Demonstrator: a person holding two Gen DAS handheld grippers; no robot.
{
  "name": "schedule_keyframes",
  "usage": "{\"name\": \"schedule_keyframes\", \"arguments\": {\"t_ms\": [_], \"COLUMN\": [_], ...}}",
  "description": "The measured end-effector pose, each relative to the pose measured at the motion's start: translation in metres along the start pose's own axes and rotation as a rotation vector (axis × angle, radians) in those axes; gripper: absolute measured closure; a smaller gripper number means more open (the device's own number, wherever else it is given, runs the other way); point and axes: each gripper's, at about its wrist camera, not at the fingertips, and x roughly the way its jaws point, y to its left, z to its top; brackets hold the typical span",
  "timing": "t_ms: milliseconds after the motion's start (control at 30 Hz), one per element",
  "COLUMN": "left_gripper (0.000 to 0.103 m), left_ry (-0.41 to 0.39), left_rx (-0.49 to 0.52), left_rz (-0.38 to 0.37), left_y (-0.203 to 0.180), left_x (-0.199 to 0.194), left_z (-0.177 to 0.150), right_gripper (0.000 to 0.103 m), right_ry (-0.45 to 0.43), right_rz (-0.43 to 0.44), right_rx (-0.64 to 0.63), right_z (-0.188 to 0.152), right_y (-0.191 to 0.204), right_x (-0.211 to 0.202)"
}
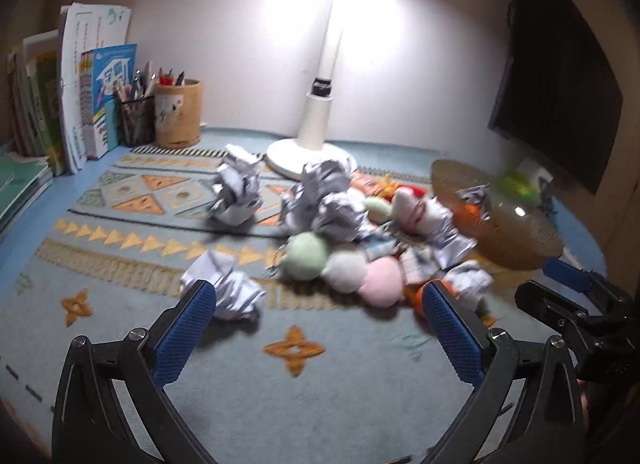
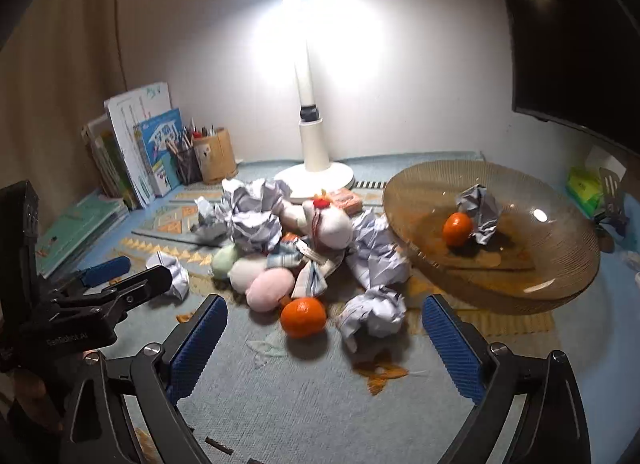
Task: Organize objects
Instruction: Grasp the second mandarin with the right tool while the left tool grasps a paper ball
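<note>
A heap of several crumpled paper balls (image 1: 328, 199) and a plush toy (image 2: 328, 223) with green, white and pink pastel balls (image 1: 344, 270) lies on the patterned mat (image 1: 280, 404). One orange (image 2: 303, 316) rests on the mat beside a paper ball (image 2: 374, 312). An amber glass bowl (image 2: 520, 284) holds another orange (image 2: 457, 227) and a paper ball (image 2: 480, 207). My left gripper (image 1: 320, 296) is open in front of the heap, a paper ball (image 1: 228, 292) by its left finger. My right gripper (image 2: 325, 304) is open, and the loose orange lies ahead of it, untouched.
A white desk lamp (image 1: 312, 131) stands behind the heap. Books (image 1: 80, 95) and two pen holders (image 1: 176, 115) fill the back left corner. A dark monitor (image 1: 560, 83) hangs at the right, with a green pack (image 2: 584, 187) below it. Each gripper shows at the other view's edge.
</note>
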Motion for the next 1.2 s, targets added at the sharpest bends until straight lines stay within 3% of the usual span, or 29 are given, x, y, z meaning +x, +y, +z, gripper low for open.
{"name": "schedule_keyframes", "arguments": {"t_ms": [100, 200, 333, 667, 1033, 1067, 1133, 1200], "left_gripper": [0.001, 0.0, 0.001, 0.0, 0.0, 0.0, 0.0, 0.0], "left_ry": [0.007, -0.033, 0.032, 0.017, 0.041, 0.041, 0.035, 0.038], "left_rx": [-0.033, -0.127, -0.179, -0.123, -0.072, -0.081, -0.112, -0.118], "left_rz": [0.095, 0.034, 0.033, 0.083, 0.081, 0.076, 0.073, 0.106], "left_y": [0.019, 0.034, 0.041, 0.029, 0.021, 0.024, 0.034, 0.045], "left_x": [0.006, 0.0, 0.009, 0.007, 0.009, 0.007, 0.003, 0.002], "left_z": [-0.013, -0.01, -0.014, -0.016, -0.017, -0.016, -0.013, -0.008], "right_gripper": [0.005, 0.005, 0.005, 0.005, 0.005, 0.007, 0.024, 0.029], "right_ry": [0.035, 0.052, 0.069, 0.084, 0.069, 0.062, 0.06, 0.103], "right_rz": [-0.02, -0.043, -0.06, -0.103, -0.102, -0.106, -0.052, 0.024], "right_rx": [-0.031, -0.032, -0.031, -0.112, -0.06, -0.066, -0.071, -0.044], "right_z": [-0.011, -0.014, -0.014, -0.016, -0.013, -0.012, -0.009, -0.005], "right_y": [0.011, 0.012, 0.007, 0.021, 0.012, 0.013, 0.014, 0.013], "right_x": [0.022, 0.032, 0.039, 0.042, 0.038, 0.037, 0.035, 0.039]}}
